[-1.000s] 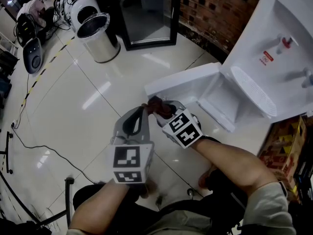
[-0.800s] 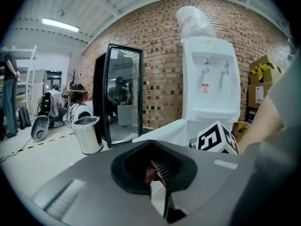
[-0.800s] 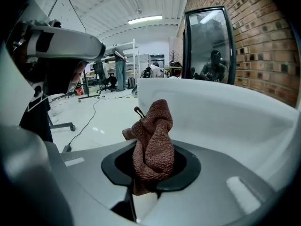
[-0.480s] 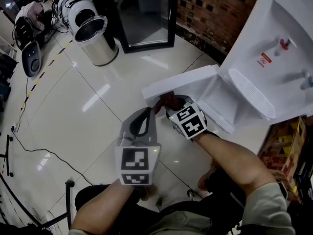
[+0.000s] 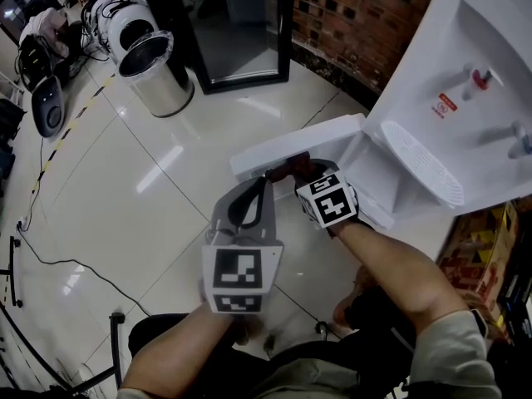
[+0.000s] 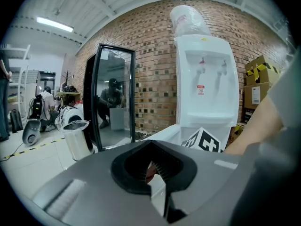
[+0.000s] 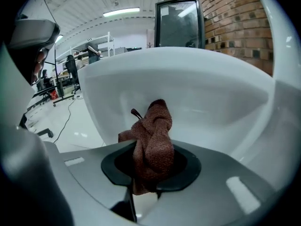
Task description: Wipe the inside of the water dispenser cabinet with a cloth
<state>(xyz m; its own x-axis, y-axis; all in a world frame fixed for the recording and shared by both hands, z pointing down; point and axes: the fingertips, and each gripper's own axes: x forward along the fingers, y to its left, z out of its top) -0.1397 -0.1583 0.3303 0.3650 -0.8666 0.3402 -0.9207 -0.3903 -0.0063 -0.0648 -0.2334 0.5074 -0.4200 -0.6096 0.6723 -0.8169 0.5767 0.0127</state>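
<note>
The white water dispenser (image 5: pixel 465 98) stands at the right, and its lower cabinet door (image 5: pixel 287 150) is swung open toward me. The cabinet's inside (image 5: pixel 391 181) shows white and bare. My right gripper (image 5: pixel 303 175) is shut on a bunched reddish-brown cloth (image 5: pixel 285 169) at the door's edge. In the right gripper view the cloth (image 7: pixel 153 140) sticks up out of the right gripper (image 7: pixel 148 182), close before the door's white inner face (image 7: pixel 188 93). My left gripper (image 5: pixel 265 181) is shut and holds nothing, just left of the cloth. The left gripper (image 6: pixel 153 173) points toward the dispenser (image 6: pixel 203 79).
A steel bin (image 5: pixel 154 69) and a black-framed mirror (image 5: pixel 241 23) stand at the back, against a brick wall (image 5: pixel 349 15). Cardboard boxes (image 5: pixel 486 248) sit right of the dispenser. A cable (image 5: pixel 50 256) runs over the glossy floor at the left.
Both grippers have moved up and right in the head view toward the open door. The right one has carried the cloth up to the door's edge.
</note>
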